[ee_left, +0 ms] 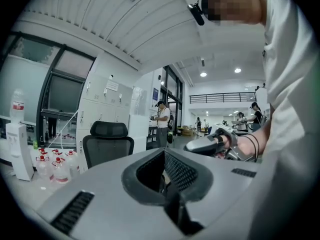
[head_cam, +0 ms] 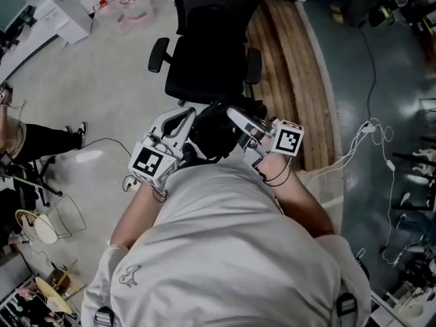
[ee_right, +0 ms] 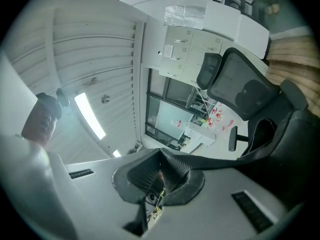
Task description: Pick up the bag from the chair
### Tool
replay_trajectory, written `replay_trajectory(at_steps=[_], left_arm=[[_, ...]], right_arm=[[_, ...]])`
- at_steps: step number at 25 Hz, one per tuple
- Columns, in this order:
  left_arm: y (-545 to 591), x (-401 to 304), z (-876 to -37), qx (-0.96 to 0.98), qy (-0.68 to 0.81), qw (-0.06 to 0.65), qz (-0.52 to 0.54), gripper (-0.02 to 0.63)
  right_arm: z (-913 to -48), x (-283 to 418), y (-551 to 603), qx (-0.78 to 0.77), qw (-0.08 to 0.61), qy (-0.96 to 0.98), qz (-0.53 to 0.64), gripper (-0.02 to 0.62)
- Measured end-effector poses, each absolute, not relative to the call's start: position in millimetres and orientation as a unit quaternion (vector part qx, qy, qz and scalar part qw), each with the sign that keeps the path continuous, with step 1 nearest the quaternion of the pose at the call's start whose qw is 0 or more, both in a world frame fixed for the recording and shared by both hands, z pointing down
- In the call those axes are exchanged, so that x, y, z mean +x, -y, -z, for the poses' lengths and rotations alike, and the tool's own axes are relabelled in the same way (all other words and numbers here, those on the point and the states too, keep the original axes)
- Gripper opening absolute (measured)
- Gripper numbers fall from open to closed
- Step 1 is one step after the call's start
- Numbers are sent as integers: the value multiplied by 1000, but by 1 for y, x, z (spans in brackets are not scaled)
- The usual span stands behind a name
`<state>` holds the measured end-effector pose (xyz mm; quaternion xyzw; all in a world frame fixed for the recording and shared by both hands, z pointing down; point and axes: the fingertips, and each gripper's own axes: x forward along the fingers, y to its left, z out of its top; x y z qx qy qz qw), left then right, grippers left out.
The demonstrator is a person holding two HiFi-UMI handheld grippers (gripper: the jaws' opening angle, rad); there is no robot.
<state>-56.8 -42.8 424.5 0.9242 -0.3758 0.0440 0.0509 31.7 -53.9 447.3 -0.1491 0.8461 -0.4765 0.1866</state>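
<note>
Item: two hand-held claws, carried side by side close before the chest of a person in a white shirt (head_cam: 225, 251), forearms bent inward, each claw lying roughly level. Left claw (head_cam: 185, 125) (ee_left: 164, 169): jaws pressed together, a dark strip of the bag pinched between them and trailing down beneath the tips. Right claw (head_cam: 238, 119) (ee_right: 160, 176): jaws pressed together on a black strap (ee_right: 225, 159), which is drawn out to the claw's right into the body of the bag. Bag (head_cam: 214, 138) (ee_right: 295, 144): black, held between the two claws, just beyond their tips and against the person's front. Chair (head_cam: 208, 67) (ee_left: 107, 144) (ee_right: 245, 91): black, mesh-backed, with armrests, seen ahead of both claws. From above, the bag's far edge overlaps the front of the seat, and contact there cannot be judged. Most of the bag is covered by the claws and the shirt; the hands are largely hidden under the claw housings; the chair's back is cut off at the upper edge of the head view. Room: pale floor (head_cam: 102, 87), a wooden strip (head_cam: 286, 60) beyond the right claw, loose white cables (head_cam: 371, 135) on darker floor further right, water bottles (head_cam: 116, 2) (ee_left: 52, 166) beyond the left claw, white cabinets (ee_left: 100, 109) and standing people (ee_left: 161, 124) far ahead of it.
</note>
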Motion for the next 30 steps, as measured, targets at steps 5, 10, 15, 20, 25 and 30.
replay_trajectory(at_steps=[5, 10, 15, 20, 25, 30], left_arm=[[8, -26, -423, 922, 382, 38, -44, 7], [-24, -7, -433, 913, 403, 42, -55, 8], [-80, 14, -427, 910, 410, 36, -54, 7], [-107, 23, -434, 907, 414, 39, -57, 8], [-124, 19, -445, 906, 416, 41, -64, 7], [-133, 19, -447, 907, 413, 44, -69, 7]], right_arm=[[-449, 59, 25, -132, 171, -852, 477, 32], [-453, 88, -7, -123, 165, -854, 477, 32], [-447, 117, -57, -119, 162, -855, 478, 32], [-459, 134, -75, -122, 160, -849, 489, 32], [-465, 139, -93, -127, 163, -844, 496, 32], [-475, 145, -108, -141, 161, -835, 507, 32]])
